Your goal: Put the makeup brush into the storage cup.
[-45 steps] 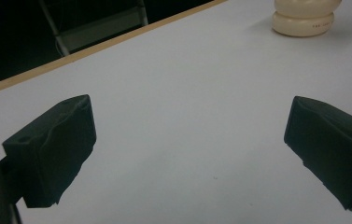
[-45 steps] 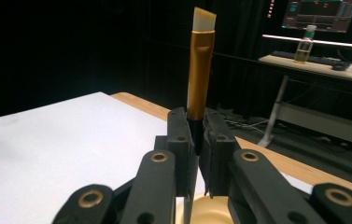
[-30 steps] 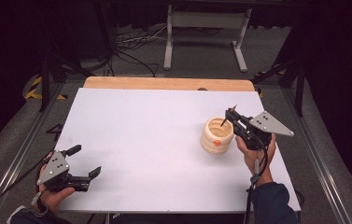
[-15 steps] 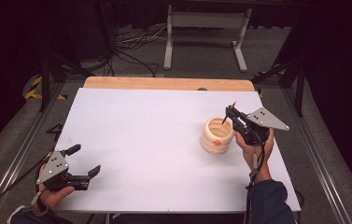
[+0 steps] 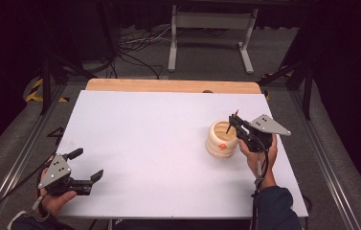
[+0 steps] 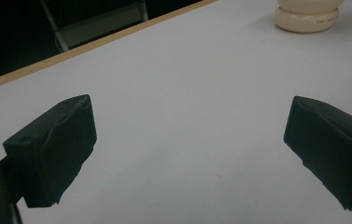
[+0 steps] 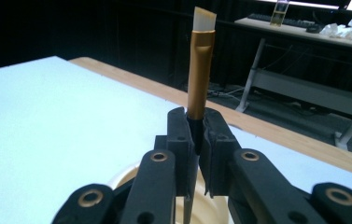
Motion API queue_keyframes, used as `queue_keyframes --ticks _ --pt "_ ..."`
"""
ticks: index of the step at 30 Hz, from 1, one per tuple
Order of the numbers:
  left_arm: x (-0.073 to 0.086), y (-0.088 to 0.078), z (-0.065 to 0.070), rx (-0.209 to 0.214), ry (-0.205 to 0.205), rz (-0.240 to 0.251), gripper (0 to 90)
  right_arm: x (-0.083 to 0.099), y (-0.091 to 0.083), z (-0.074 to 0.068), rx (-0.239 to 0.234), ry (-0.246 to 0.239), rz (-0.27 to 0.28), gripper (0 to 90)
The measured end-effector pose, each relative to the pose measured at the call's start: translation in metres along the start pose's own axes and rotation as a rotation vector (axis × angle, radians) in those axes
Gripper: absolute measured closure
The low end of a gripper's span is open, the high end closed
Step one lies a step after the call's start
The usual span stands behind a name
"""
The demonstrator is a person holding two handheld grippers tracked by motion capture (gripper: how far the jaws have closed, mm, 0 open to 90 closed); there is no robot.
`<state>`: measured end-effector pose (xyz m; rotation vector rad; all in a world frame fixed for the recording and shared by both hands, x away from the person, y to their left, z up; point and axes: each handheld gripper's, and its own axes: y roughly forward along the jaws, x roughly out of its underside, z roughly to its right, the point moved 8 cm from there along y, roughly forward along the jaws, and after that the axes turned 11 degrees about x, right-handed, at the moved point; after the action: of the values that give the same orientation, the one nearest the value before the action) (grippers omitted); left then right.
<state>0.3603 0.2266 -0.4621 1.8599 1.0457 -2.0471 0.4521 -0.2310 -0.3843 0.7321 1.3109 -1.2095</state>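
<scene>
While the right gripper (image 5: 236, 125) has drifted slightly toward the lower right of the high view since a second ago, its jaws pinch a slim brush (image 7: 200, 70) with a gold ferrule and pale angled bristles, poised over the ribbed cream holder (image 5: 221, 140) right of centre, so insertion seems near. The left gripper (image 5: 86, 166), jaws spread, rests at lower left on the matte white tabletop (image 5: 149, 143).

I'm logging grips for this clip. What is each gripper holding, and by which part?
The right gripper pinches a small brush on its dark handle, just below the gold ferrule, above the cream pot. The left gripper holds nothing.
</scene>
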Motion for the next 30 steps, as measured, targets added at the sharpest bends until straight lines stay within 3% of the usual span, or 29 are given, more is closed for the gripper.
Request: queue_keyframes --ticks 16,30 --pt "0.0 0.0 0.0 0.001 0.0 -0.004 3.2 0.019 0.001 -0.003 -0.018 -0.024 -0.051 83.5" --pt "0.001 0.0 0.001 0.007 0.004 -0.009 3.2 0.021 0.001 -0.003 -0.018 -0.027 -0.053 83.5"
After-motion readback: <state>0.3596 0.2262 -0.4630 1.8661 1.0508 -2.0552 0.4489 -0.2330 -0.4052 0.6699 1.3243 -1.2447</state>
